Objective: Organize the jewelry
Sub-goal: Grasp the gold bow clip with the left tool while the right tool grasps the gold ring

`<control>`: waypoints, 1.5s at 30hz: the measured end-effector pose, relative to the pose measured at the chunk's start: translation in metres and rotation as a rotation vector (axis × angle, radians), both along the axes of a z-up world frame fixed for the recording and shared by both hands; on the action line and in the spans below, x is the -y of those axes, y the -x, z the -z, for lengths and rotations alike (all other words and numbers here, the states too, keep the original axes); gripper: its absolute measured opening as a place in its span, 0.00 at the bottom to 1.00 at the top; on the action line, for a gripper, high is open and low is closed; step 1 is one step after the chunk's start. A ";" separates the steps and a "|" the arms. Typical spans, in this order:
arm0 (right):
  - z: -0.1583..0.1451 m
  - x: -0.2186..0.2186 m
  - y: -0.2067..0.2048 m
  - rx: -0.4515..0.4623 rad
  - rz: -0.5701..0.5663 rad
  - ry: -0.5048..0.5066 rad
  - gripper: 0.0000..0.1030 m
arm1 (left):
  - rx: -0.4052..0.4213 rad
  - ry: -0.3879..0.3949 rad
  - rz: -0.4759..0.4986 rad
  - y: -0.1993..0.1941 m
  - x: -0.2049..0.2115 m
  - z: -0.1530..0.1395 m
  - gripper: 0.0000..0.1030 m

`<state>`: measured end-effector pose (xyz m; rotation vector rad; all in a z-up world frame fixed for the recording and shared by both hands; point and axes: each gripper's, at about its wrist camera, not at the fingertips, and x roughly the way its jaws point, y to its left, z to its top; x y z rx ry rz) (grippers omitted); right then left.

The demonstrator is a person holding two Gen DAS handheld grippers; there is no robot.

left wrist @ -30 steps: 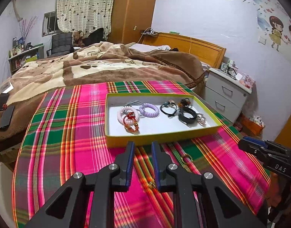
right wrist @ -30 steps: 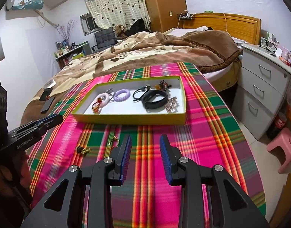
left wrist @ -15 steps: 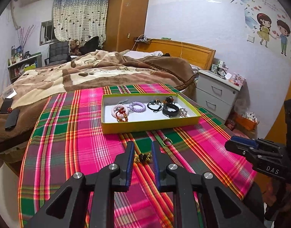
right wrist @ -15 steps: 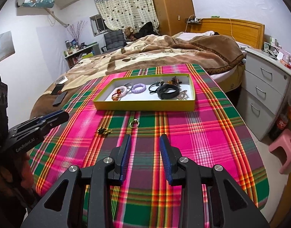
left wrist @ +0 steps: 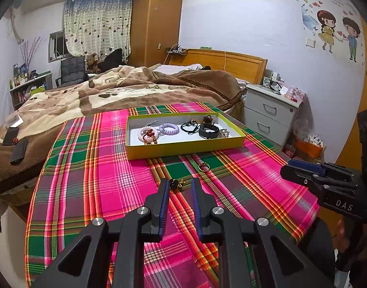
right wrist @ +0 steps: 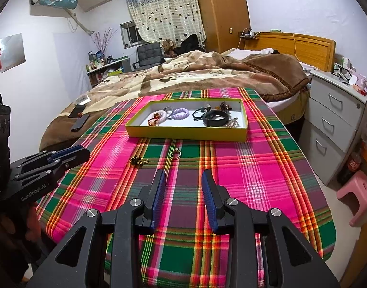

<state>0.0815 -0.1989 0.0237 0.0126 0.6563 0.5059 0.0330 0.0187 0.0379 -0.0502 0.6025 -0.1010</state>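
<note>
A gold ring [right wrist: 175, 153] and a small dark-and-gold trinket [right wrist: 138, 160] lie loose on the plaid-covered desk [right wrist: 243, 168], just in front of the yellow tray [right wrist: 186, 134] that already holds hair ties, a black band and other pieces. Both are tiny and flat on soft cloth, so a pinch may snag the fabric or flick them away. The left hand-held gripper [left wrist: 180, 187] hovers above the trinket, jaws narrowly apart and holding nothing; the right hand-held gripper [right wrist: 183, 180] hangs well back, jaws wider apart and empty. The two tools risk colliding if both reach in together.
</note>
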 end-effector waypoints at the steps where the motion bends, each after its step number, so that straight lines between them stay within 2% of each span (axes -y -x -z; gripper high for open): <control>1: 0.000 0.000 0.000 -0.001 -0.001 0.000 0.31 | -0.003 -0.004 0.000 -0.001 0.001 0.002 0.17; 4: 0.002 -0.001 -0.003 -0.004 -0.004 0.001 0.31 | -0.017 -0.007 -0.001 -0.008 0.000 0.006 0.19; 8: 0.006 -0.003 -0.010 -0.012 -0.007 0.007 0.31 | -0.036 -0.008 -0.008 -0.018 -0.002 0.014 0.29; 15: 0.013 -0.010 -0.024 -0.024 -0.019 0.018 0.31 | -0.094 -0.031 -0.009 -0.047 -0.002 0.032 0.30; 23: 0.023 -0.019 -0.043 -0.046 -0.034 0.031 0.31 | -0.228 -0.035 0.006 -0.088 0.007 0.060 0.30; 28: 0.027 -0.025 -0.056 -0.058 -0.038 0.039 0.31 | -0.269 -0.045 -0.022 -0.105 0.009 0.067 0.30; 31: 0.030 -0.031 -0.064 -0.073 -0.045 0.050 0.31 | -0.296 -0.077 -0.044 -0.113 0.009 0.072 0.30; 34: 0.034 -0.038 -0.072 -0.091 -0.057 0.064 0.32 | -0.294 -0.081 -0.046 -0.114 0.009 0.072 0.28; 36: 0.036 -0.045 -0.077 -0.099 -0.071 0.084 0.31 | -0.291 -0.066 -0.053 -0.114 0.005 0.071 0.22; 45: 0.049 -0.074 -0.101 -0.152 -0.134 0.142 0.32 | -0.269 0.003 -0.074 -0.105 -0.014 0.065 0.19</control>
